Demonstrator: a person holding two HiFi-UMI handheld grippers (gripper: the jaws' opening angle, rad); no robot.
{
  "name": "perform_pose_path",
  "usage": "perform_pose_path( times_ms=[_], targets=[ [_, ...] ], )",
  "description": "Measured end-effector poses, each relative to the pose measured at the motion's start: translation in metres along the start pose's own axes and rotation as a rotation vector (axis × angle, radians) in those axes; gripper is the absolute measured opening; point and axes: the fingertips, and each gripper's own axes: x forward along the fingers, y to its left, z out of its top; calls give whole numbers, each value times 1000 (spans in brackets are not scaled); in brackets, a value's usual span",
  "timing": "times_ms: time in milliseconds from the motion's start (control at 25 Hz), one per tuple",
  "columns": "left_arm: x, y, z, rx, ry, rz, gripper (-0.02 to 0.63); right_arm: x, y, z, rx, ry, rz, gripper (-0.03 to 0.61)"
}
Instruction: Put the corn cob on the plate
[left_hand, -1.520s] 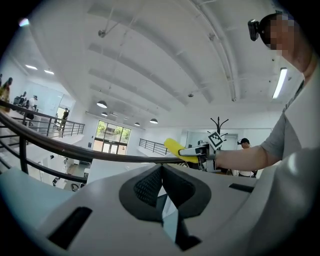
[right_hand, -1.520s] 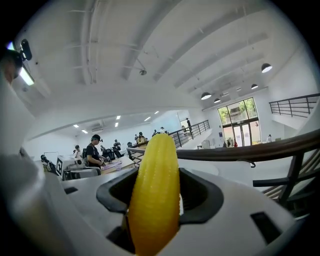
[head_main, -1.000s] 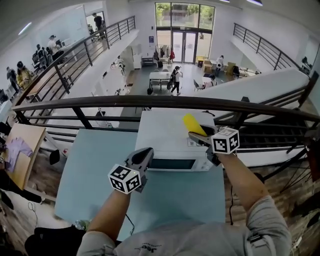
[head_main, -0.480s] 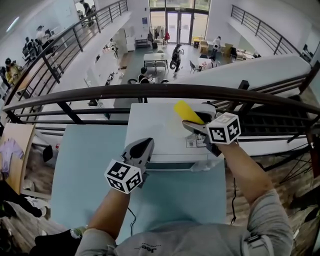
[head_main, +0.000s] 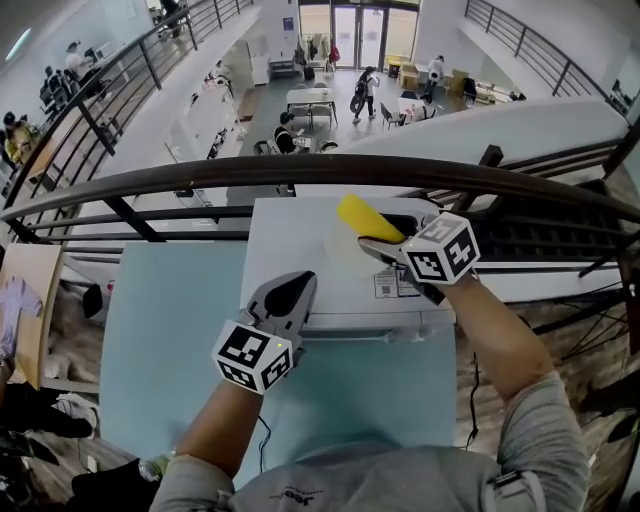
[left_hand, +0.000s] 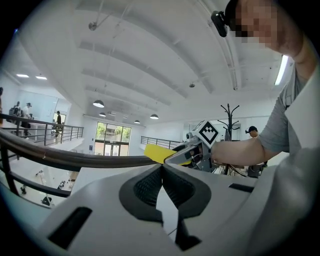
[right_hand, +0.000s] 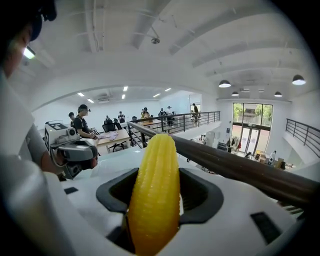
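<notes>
- The right gripper (head_main: 380, 243) pinches the corn cob (right_hand: 154, 195).
- The left gripper (left_hand: 161, 175) has its jaws pressed together, with nothing between them.
- The cob hangs over the back of the white microwave (head_main: 300, 250).
- The left gripper is at the microwave's front edge.

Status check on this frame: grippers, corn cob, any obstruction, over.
Left gripper shut, empty. Right gripper shut on corn cob, over the microwave. No plate made out; no obstacle seen.

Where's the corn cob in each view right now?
Head view: corn cob above centre, in the right gripper.
Left gripper view: corn cob small, at centre.
Right gripper view: corn cob lower centre, between the jaws.
Shared landmark: dark handrail.
</notes>
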Motion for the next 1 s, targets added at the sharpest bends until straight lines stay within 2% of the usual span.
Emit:
perform_pose_path(
  times_ms=[600, 1000],
  targets=[
    [4, -2, -6, -35, 7, -11, 18, 22, -2, -24, -48, 102, 8, 258],
    [6, -1, -11, -47, 10, -18, 17, 28, -3, -33, -51, 131, 10, 258]
  ],
)
